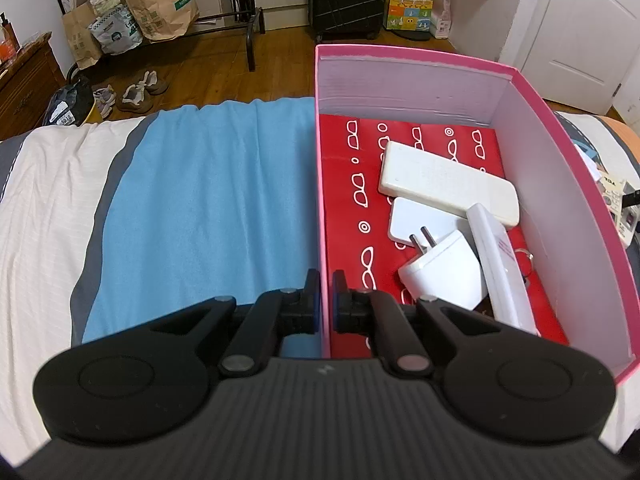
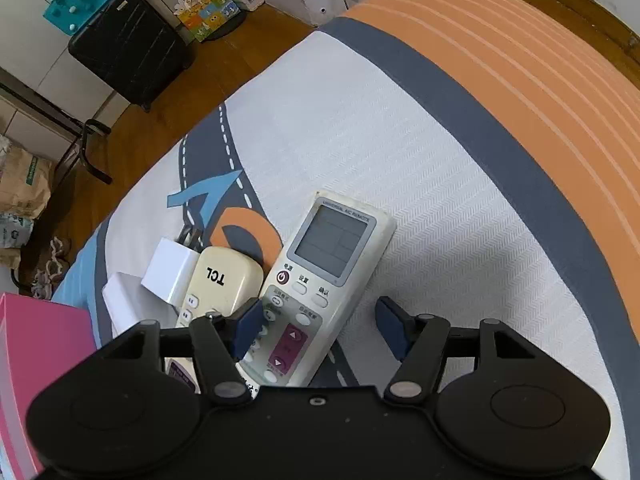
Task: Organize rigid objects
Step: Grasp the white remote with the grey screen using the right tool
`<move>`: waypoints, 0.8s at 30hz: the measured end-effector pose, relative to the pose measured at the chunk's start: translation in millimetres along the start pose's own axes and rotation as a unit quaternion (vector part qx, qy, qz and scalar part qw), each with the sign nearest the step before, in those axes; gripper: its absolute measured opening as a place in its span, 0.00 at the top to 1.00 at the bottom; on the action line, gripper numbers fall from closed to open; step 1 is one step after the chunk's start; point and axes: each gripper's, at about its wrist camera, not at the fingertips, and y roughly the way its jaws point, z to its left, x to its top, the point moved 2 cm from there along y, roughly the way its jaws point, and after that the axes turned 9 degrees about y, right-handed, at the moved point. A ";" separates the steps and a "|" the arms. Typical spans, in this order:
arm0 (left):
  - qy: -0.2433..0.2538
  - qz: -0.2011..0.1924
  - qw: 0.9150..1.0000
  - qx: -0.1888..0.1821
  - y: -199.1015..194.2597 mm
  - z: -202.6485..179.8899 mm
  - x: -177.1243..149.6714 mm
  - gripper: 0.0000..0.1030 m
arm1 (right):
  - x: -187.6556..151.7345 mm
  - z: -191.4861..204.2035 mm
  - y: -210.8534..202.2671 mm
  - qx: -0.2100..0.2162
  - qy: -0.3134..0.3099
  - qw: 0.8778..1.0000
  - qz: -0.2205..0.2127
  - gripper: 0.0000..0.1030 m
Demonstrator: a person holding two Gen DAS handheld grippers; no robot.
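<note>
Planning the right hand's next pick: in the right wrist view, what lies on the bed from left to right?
Pink box → flat white piece → white charger cube → cream TCL remote → grey-screened AC remote, which sits between the open fingers of the right gripper.

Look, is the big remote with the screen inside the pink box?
No, the remote lies on the bed sheet, outside the pink box at the left edge.
</note>
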 end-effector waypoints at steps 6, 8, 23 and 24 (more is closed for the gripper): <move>0.002 0.001 1.000 0.006 2.7 -0.6 1.2 0.96 | -8.2 16.7 -4.4 -0.015 -0.045 0.999 -0.025 0.49; 0.002 0.001 1.000 0.005 2.9 -0.6 1.3 0.96 | -10.3 20.5 -10.7 -0.022 -0.059 0.998 -0.032 0.58; -0.003 0.004 1.000 0.001 4.2 0.4 -0.2 0.95 | -32.0 26.5 -36.5 -0.006 -0.105 0.994 -0.010 0.77; -0.003 0.004 1.000 0.001 4.4 0.6 -0.1 0.95 | -31.5 27.6 -34.6 0.004 -0.108 0.994 -0.008 0.76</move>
